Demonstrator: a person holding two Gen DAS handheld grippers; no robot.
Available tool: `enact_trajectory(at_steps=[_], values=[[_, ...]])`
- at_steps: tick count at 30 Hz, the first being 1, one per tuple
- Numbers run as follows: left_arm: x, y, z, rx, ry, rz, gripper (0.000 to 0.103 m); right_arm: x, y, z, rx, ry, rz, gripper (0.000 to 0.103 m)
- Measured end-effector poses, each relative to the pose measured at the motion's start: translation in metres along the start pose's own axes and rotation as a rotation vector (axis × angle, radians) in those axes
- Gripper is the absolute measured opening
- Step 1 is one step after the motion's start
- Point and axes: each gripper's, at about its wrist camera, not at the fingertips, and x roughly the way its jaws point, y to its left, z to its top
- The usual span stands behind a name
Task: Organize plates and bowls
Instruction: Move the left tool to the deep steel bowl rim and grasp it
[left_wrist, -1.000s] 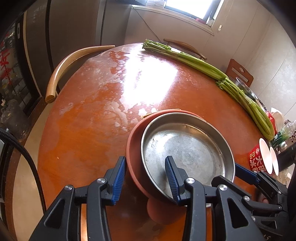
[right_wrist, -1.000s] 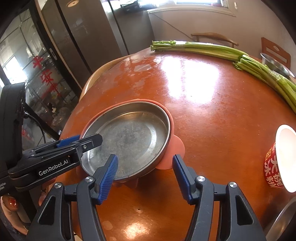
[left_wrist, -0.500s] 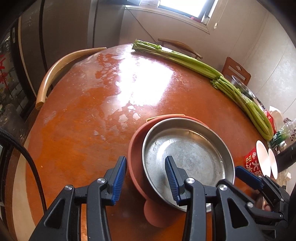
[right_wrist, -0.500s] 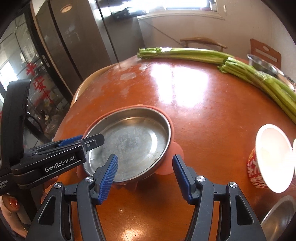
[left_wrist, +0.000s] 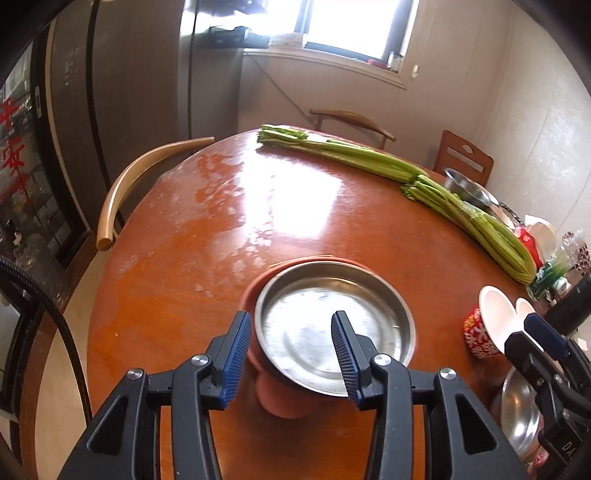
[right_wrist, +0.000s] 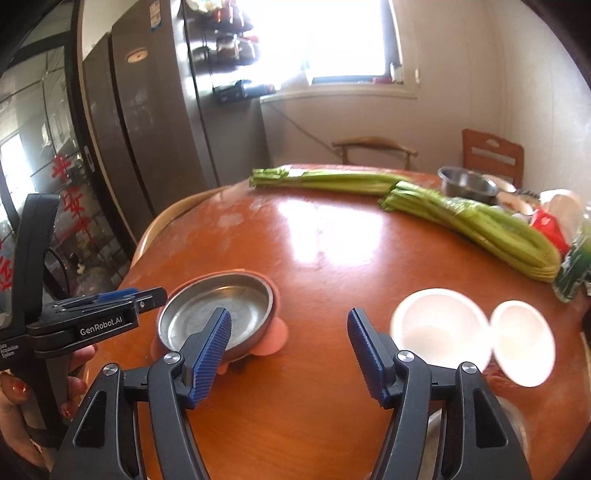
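- Metal pan (left_wrist: 334, 328) sits nested in a terracotta-coloured dish (left_wrist: 255, 295) on the near part of the round table (left_wrist: 177, 266); both at rest, nothing holding them.
- Left gripper (left_wrist: 291, 345): jaws apart, empty, hovering over the pan's near-left rim — one finger outside the dish, the other over the pan floor. No contact that I can see.
- Right gripper (right_wrist: 290, 341): jaws wide apart, empty, above bare table between the pan (right_wrist: 216, 315) and the white bowls (right_wrist: 441, 328).
- Handling, judged: the pan looks thin, stiff steel — light, smooth, likely slippery against the ribbed pads. Best hold is the raised rim, one finger inside and one outside; the flat floor offers nothing to pinch.
- The dish under it looks thicker and heavier, possibly ceramic, so chip-prone. A pinch wide enough to take both rims might lift them together or let the pan slide.
- White bowls: the larger one (left_wrist: 496, 319) has a red printed outside, looks like light disposable ware, easily crushed or tipped.
- Hard to make out: the white bowls are overexposed and blurred in the right wrist view; whether they touch is unclear.
- Cut off: another metal dish (left_wrist: 521, 410) at the table's near right edge, half hidden behind the right gripper's body.
- Far side: celery bunches (left_wrist: 443, 195) and a steel bowl (right_wrist: 467, 184) beyond them, partly screened.
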Motion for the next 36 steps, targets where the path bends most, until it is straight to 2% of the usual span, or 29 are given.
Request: enact_trajectory(at_steps=[8, 17, 23, 28, 36], values=[[-0.014, -0.070, -0.009, 0.107, -0.012, -0.056, 0.047, -0.044, -0.056, -0.014, 0.018, -0.053, -0.092, 0.071], [-0.022, -0.140, -0.024, 0.193, -0.014, -0.102, 0.047, -0.081, -0.113, -0.036, 0.083, -0.072, -0.125, 0.072], [-0.019, -0.171, -0.041, 0.226, 0.007, -0.121, 0.047, -0.091, -0.135, -0.058, 0.104, -0.028, -0.141, 0.072], [-0.011, -0.185, -0.055, 0.249, 0.042, -0.143, 0.047, -0.087, -0.150, -0.080, 0.109, 0.036, -0.165, 0.073], [0.003, -0.207, -0.080, 0.289, 0.108, -0.177, 0.047, -0.077, -0.163, -0.109, 0.130, 0.124, -0.157, 0.073]])
